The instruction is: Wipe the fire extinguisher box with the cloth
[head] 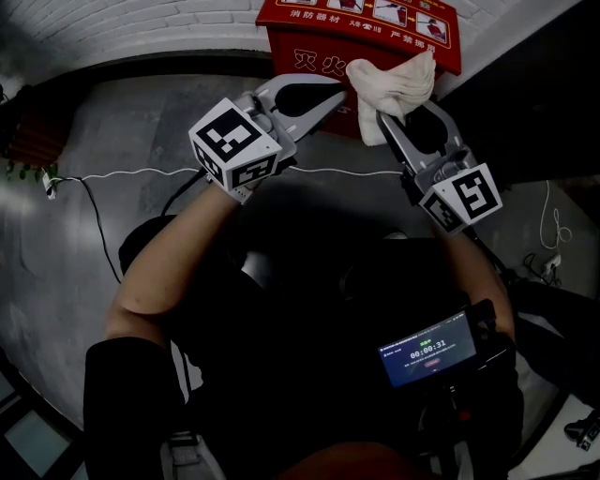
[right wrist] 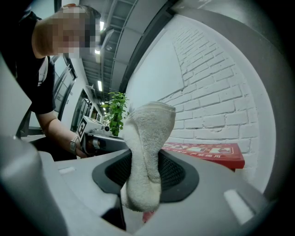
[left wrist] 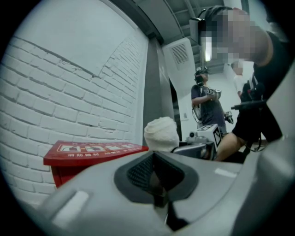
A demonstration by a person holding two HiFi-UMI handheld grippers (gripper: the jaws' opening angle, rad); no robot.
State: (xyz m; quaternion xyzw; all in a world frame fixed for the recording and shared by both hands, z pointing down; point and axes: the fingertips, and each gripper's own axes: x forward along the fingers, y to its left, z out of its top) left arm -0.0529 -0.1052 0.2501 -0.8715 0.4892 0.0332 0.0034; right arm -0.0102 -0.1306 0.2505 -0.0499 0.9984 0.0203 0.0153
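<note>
- Fire extinguisher box (head: 314, 47): red, with a slanted printed lid, standing on the grey floor (head: 112, 122) hard against the white brick wall (head: 112, 23). Its front face and the front edge of the lid face the person.
- Cloth (head: 394, 82): white and bunched, held up in front of the right part of the box front, just under the lid's edge. No view settles whether it touches the box.
- Right gripper (head: 382, 122): jaws clamped on the lower end of the cloth, parted only by the thickness of the fabric. In the right gripper view the cloth (right wrist: 147, 152) stands up from between the pads, with the box (right wrist: 207, 151) to its right.
- Left gripper (head: 342, 92): jaws brought together with nothing between them. Its tips lie just beside the cloth and near the box front. In the left gripper view the lid edge (left wrist: 92, 150) runs at the left and the cloth (left wrist: 161, 133) rises beyond the jaw tips.
- Clearance: bare floor lies open to the left of the box, and a dark panel (head: 534, 56) stands close on its right.
- A white cable (head: 131, 172) runs across the floor under both grippers.
- A lit screen (head: 427, 350) sits at the person's front, well apart from the box.
</note>
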